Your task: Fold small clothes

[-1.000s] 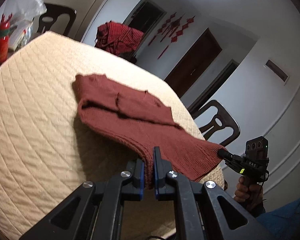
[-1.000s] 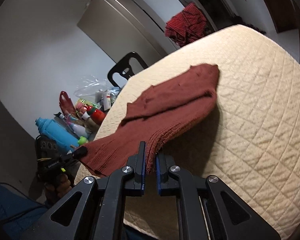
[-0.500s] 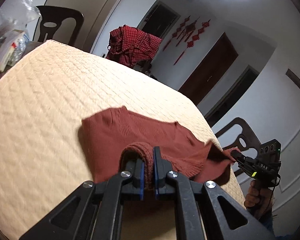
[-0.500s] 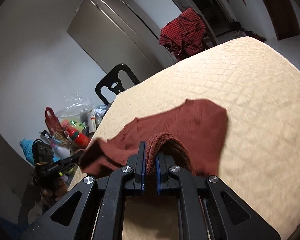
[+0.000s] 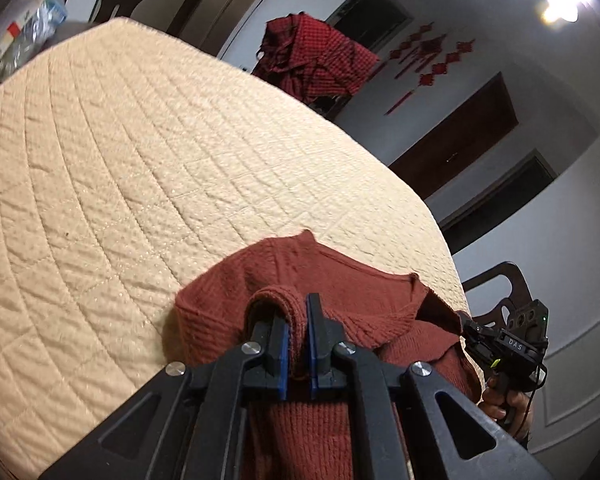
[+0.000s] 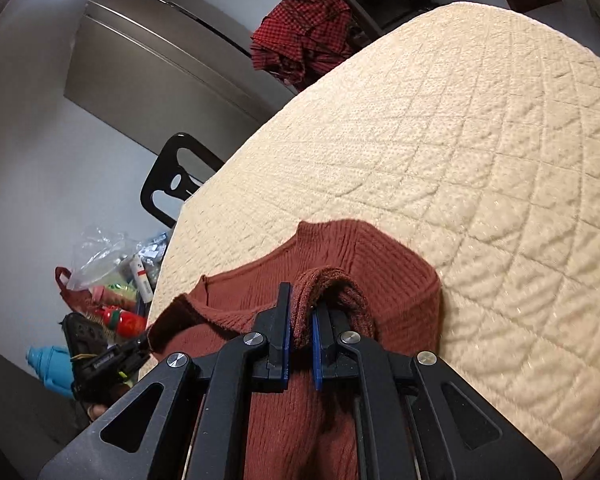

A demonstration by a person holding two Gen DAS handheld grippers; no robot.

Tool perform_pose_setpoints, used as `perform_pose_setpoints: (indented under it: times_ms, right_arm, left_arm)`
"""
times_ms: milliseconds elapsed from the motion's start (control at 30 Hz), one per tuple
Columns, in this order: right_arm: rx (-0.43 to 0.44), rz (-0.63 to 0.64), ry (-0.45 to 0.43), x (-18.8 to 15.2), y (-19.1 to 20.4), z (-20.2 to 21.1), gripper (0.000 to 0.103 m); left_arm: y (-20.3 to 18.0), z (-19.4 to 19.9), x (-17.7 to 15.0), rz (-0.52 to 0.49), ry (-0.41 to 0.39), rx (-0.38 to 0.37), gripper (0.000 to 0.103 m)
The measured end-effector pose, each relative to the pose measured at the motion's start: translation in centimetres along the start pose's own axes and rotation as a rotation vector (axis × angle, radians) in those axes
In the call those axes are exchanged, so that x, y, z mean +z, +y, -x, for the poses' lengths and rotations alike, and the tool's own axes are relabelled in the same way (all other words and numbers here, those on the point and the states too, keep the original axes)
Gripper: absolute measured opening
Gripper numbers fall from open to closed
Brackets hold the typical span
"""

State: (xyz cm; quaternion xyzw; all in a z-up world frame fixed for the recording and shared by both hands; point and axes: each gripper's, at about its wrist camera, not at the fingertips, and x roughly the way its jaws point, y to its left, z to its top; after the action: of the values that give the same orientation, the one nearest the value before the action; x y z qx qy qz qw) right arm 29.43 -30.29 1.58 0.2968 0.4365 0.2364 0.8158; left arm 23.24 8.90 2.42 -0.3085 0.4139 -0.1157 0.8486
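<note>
A big round table under a cream quilted cover (image 5: 148,168) fills most of the room from where the grippers sit. On its near edge lies the rust-red knitted sweater (image 5: 340,280), its ribbed body spread flat on the quilt and the near part doubled up and lifted toward the person. Beyond the far rim a red checked shirt (image 5: 316,56) is heaped over something, and dark chairs (image 6: 172,176) stand around the table. Red knotted hangings (image 5: 432,68) decorate the wall beside a dark brown door (image 5: 456,140).

The left gripper (image 5: 298,320) has its blue-padded jaws pinched down on a rolled hem of the sweater, with only the thickness of the knit between them. The right gripper (image 6: 300,316) grips another bunched fold of the same hem in the same way, closed tight on the cloth. Each gripper shows at the edge of the other's view, gripping a corner of the garment; the right one carries small white letters that look like "DAS", hardly legible.

Off the table's left side sits a clutter of bottles and bags (image 6: 112,288), including a turquoise bottle (image 6: 48,368); the print on them is too small to read.
</note>
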Motion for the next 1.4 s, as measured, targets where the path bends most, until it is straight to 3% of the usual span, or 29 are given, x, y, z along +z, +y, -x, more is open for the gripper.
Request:
perform_pose_setpoints:
  times_ms: [133, 200, 233, 300, 367, 467, 600, 800, 933, 1033, 1067, 1133, 1400]
  right_arm:
    - [-0.012, -0.027, 0.019, 1.0, -0.6, -1.1, 0.011]
    - [0.0, -0.048, 0.022, 1.3, -0.9, -1.4, 0.019]
    - [0.006, -0.051, 0.013, 1.4, -0.9, -1.3, 0.021]
    - [0.018, -0.037, -0.019, 1.7, -0.6, -1.0, 0.038]
    - [0.034, -0.044, -0.059, 2.1, -0.6, -0.4, 0.043]
    - [0.011, -0.03, -0.086, 2.4, -0.2, 0.3, 0.043]
    - [-0.037, 0.056, -0.095, 1.9, 1.0, 1.0, 0.043]
    - [-0.144, 0.18, -0.01, 2.6, 2.0, -0.9, 0.043]
    - [-0.237, 0.232, 0.061, 3.1, 1.6, -3.0, 0.043]
    - [-0.296, 0.291, 0.079, 2.9, 1.9, -3.6, 0.03]
    - [-0.302, 0.304, 0.079, 2.9, 2.0, -3.6, 0.026]
    - [-0.306, 0.319, 0.07, 2.9, 2.2, -3.4, 0.025]
    - [-0.334, 0.37, 0.06, 2.9, 2.9, -4.1, 0.025]
  left_arm:
    - [0.7, -1.2, 0.5, 0.043, 0.023, -0.008, 0.01]
    - [1.0, -1.1, 0.7, 0.064, 0.018, -0.025, 0.015]
    - [1.1, -0.9, 0.9, 0.074, 0.009, -0.028, 0.019]
    - [1.1, -0.1, 1.3, 0.078, -0.028, -0.032, 0.027]
    - [0.9, 0.8, 1.7, 0.067, -0.088, 0.001, 0.042]
    - [0.4, 2.0, 2.0, 0.041, -0.122, 0.025, 0.042]
    - [-1.1, 2.7, 1.3, -0.07, -0.12, 0.073, 0.046]
    - [-2.1, -0.8, 2.2, -0.189, -0.004, 0.15, 0.05]
    - [-1.4, -3.6, 2.7, -0.197, 0.071, 0.25, 0.05]
    - [-1.9, -3.7, 2.6, -0.233, 0.065, 0.259, 0.049]
    - [-2.1, -3.7, 2.5, -0.247, 0.063, 0.26, 0.043]
    - [-2.3, -3.8, 2.5, -0.269, 0.064, 0.26, 0.036]
    - [-2.4, -3.7, 2.5, -0.274, 0.052, 0.241, 0.034]
